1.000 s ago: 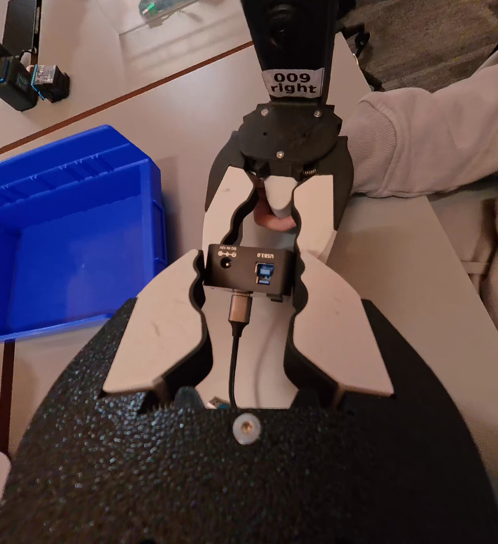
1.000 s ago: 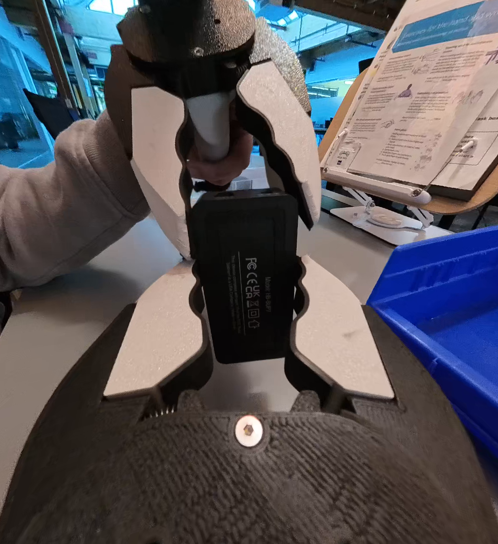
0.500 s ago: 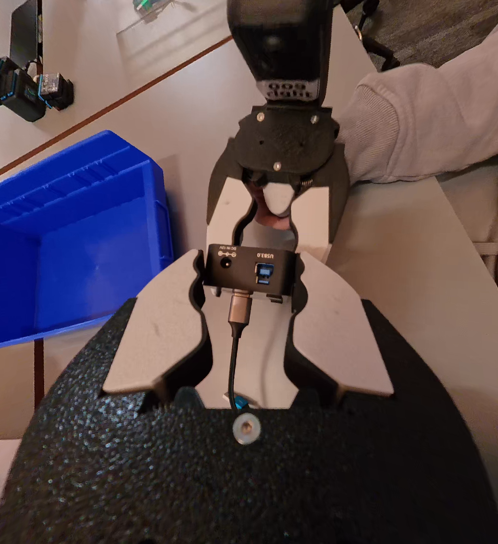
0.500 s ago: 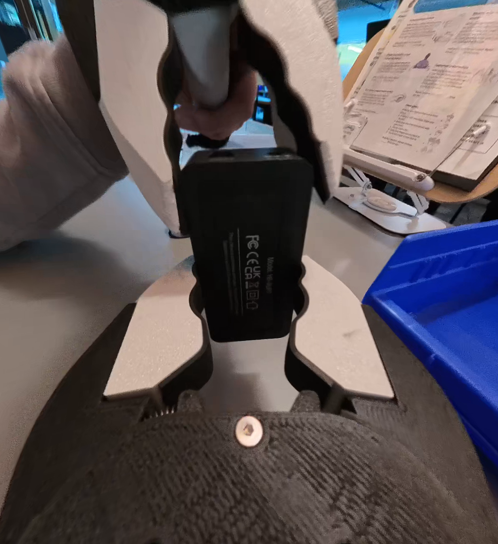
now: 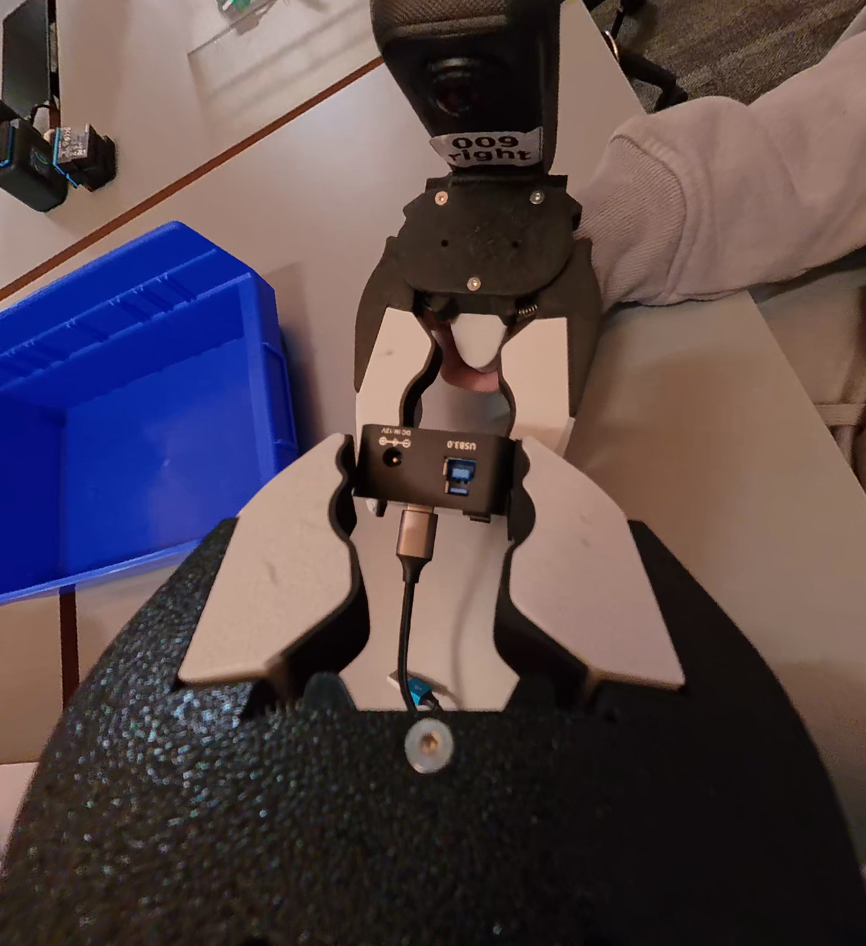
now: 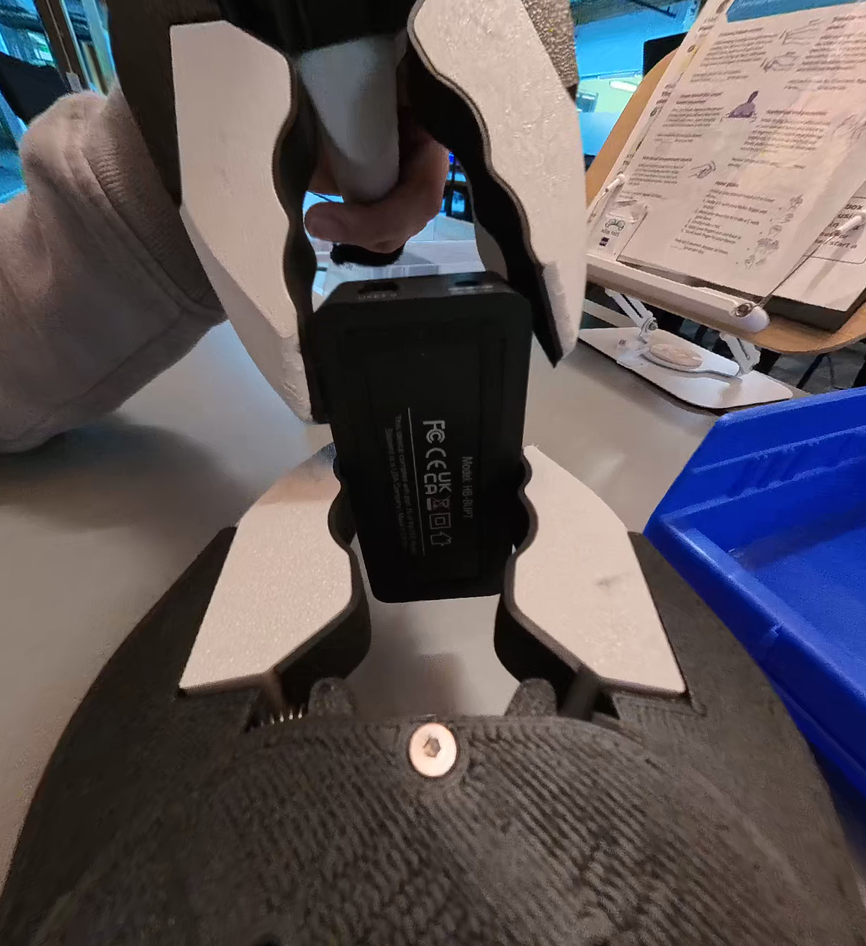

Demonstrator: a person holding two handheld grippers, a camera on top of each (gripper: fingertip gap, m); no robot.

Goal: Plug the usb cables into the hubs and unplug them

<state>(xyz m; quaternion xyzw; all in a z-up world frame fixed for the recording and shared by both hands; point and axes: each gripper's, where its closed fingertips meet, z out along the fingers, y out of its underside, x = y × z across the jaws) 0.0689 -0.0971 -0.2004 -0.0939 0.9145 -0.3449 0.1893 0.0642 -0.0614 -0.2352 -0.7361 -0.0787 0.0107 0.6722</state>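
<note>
A pale table carries a blue bin at one side. Above it, the left gripper and right gripper both clamp the black hub, held in the air. A grey-plugged usb cable hangs from its underside; uneven pulling could twist the hub or strain that plug.

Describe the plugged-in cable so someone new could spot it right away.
Start at the blue bin on the pale table; right of it, both grippers clamp a black hub. The cable hangs from the hub's underside, the only lead with a bronze metal plug.
</note>
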